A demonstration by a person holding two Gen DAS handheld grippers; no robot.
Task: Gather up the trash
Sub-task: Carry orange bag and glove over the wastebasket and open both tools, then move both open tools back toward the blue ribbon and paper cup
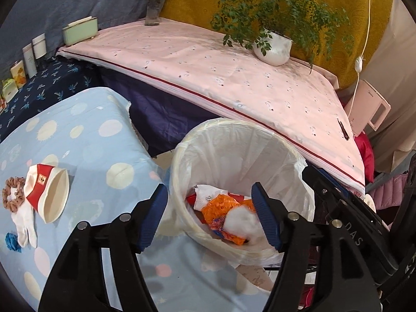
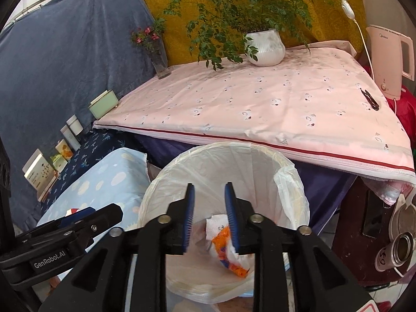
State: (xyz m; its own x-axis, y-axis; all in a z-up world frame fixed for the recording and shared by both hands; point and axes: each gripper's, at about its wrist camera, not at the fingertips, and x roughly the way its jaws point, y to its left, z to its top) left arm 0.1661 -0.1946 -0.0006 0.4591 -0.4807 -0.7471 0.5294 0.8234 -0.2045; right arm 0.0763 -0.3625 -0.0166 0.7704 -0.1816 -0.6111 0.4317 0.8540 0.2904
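Both grippers are over the bin [image 1: 179, 182] now, a white pail lined with a thin plastic bag, standing on the floor between the blue spotted cloth [image 1: 85, 140] and the pink sheet [image 1: 234, 83]. The left gripper [image 1: 210, 215] hangs above the near rim with its blue pads spread wide and nothing between them. Down inside the bin you can see the trash: an orange-and-white wrapper [image 1: 226, 218] lying crumpled on the bottom, with a white paper tissue [image 1: 208, 197] just behind it and something red at the edge.

The right gripper [image 2: 209, 218] points down into the same bin from the other side. Its pads are parted only a little, a narrow gap, and they're empty too; the wrapper shows below and beyond them, not touched.

Over on the spotted cloth, well apart from the bin, there's more lying about: a red-and-white paper cup [image 1: 49, 195] tipped on its side, mouth towards the bin, a brown scrunchie [image 1: 11, 195] touching its base, a small white glove [image 1: 24, 223] just below, and a scrap of blue [image 1: 11, 241] beside that. A potted plant [image 1: 273, 48] and a vase of flowers [image 1: 154, 5] stand at the back of the pink sheet.
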